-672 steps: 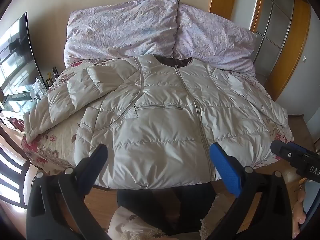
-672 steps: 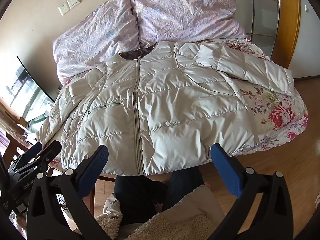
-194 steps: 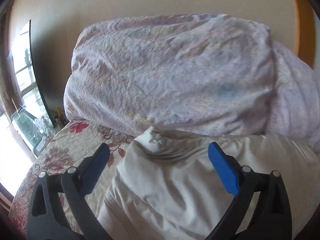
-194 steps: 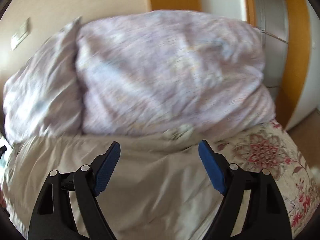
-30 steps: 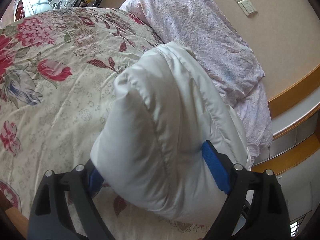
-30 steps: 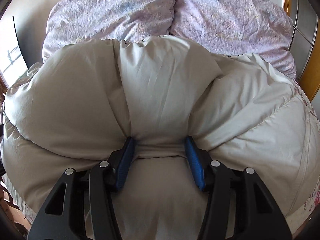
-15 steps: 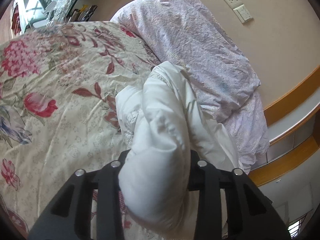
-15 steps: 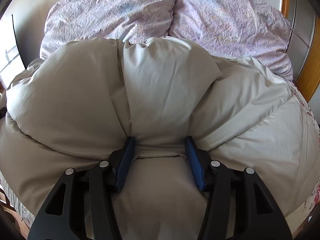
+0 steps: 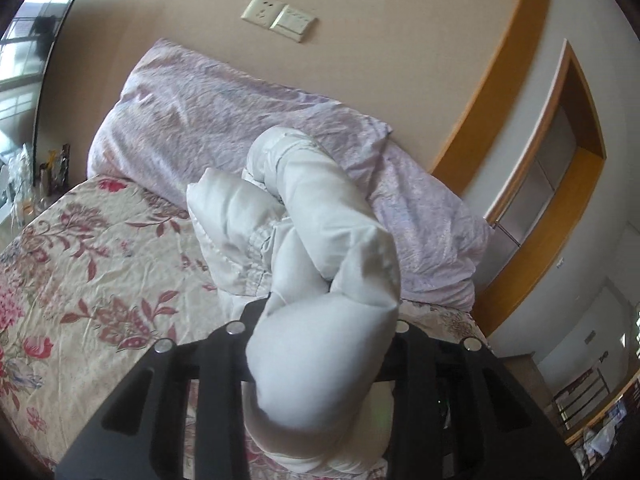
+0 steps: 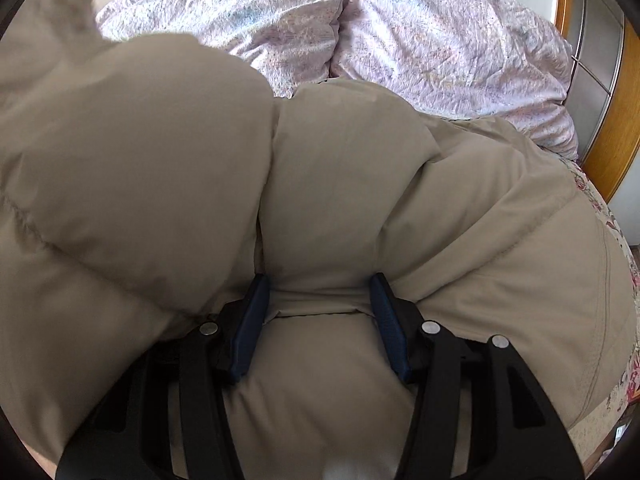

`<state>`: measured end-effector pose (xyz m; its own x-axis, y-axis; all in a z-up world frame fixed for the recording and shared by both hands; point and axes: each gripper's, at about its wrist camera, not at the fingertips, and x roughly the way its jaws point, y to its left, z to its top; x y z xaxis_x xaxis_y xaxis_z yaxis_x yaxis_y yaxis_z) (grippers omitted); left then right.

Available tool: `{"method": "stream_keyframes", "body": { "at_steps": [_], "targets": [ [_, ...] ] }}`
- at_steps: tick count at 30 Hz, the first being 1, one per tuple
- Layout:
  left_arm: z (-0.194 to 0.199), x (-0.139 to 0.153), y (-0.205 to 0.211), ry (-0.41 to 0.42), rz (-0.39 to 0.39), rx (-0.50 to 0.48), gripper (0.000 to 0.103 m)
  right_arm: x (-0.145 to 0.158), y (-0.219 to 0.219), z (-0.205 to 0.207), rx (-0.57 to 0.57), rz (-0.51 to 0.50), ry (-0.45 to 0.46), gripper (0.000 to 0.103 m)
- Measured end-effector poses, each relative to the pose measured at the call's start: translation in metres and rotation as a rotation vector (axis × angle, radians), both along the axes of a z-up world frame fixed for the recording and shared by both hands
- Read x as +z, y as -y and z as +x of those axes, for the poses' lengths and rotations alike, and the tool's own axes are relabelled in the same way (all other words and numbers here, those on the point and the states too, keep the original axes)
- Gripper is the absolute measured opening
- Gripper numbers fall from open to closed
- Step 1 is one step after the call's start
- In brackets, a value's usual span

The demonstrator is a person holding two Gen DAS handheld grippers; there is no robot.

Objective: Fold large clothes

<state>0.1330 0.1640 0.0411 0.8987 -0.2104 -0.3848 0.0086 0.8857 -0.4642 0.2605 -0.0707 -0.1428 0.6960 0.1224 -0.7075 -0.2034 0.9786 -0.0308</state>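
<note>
Your left gripper has just closed, pinching a jacket fold lifted above the bed. Your right gripper, half spread, clamps the jacket's bunched middle.

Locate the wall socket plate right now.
Left wrist view, top centre: the wall socket plate sits on the beige wall above the lilac pillow, left of the curved wooden door frame. The right wrist view doesn't show it.

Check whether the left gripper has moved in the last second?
Yes. The left gripper, clamped on the jacket, rose: the wall socket sits lower in view.
</note>
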Motion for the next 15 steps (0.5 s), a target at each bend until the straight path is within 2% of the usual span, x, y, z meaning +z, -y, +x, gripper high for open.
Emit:
{"method": "stream_keyframes", "body": {
  "at_steps": [4, 8, 11, 15],
  "targets": [
    [0.008, 0.013, 0.043, 0.037, 0.029, -0.089, 0.033, 0.000, 0.001, 0.000, 0.003, 0.001, 0.003, 0.055],
    [0.016, 0.019, 0.088, 0.049, 0.064, -0.167, 0.036, 0.002, 0.006, -0.002, 0.054, -0.008, 0.020, 0.055],
    [0.023, 0.020, 0.114, 0.050, 0.068, -0.211, 0.037, 0.010, 0.026, -0.013, 0.091, 0.022, 0.028, 0.055],
    [0.031, 0.016, 0.140, 0.040, 0.059, -0.259, 0.037, 0.023, 0.067, -0.041, 0.094, 0.061, 0.100, 0.059]
  ]
}}
